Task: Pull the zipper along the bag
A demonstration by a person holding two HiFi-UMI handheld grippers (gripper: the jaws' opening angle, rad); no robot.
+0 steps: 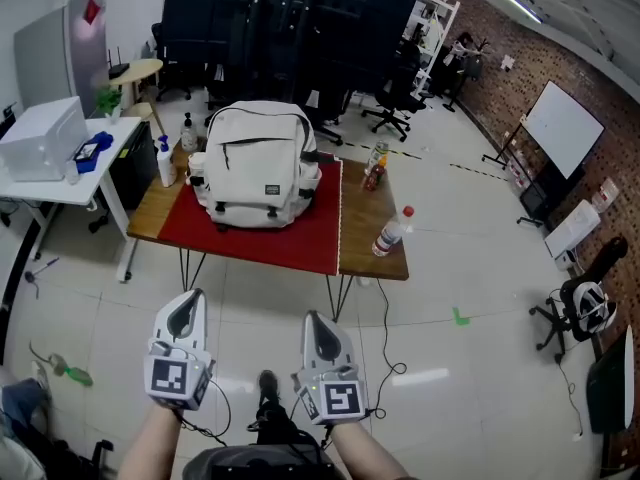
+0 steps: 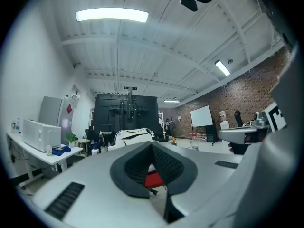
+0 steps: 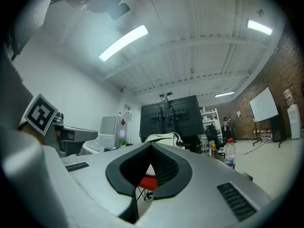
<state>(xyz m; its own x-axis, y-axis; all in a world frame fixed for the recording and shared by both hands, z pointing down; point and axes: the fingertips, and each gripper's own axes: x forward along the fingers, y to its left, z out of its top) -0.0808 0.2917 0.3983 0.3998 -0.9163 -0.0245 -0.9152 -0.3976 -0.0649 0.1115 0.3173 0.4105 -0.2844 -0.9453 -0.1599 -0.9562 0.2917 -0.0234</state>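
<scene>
A white backpack [image 1: 258, 165] with dark zipper lines stands upright on a red mat [image 1: 300, 233] on a wooden table [image 1: 372, 230]. It also shows far off in the left gripper view as the backpack [image 2: 133, 136] and in the right gripper view as the backpack [image 3: 164, 138]. My left gripper [image 1: 188, 315] and right gripper [image 1: 318, 331] are held low, well short of the table, over the floor. Both are shut with nothing between their jaws. The left gripper [image 2: 153, 146] and the right gripper [image 3: 151, 148] point toward the bag.
On the table stand a plastic water bottle [image 1: 391, 232] near the right edge, small bottles [image 1: 375, 165] behind it, and spray bottles [image 1: 166, 160] at the left. A white desk [image 1: 60, 183] with a white box [image 1: 40, 138] stands to the left. Office chairs [image 1: 395, 98] and a whiteboard [image 1: 562, 128] are farther back.
</scene>
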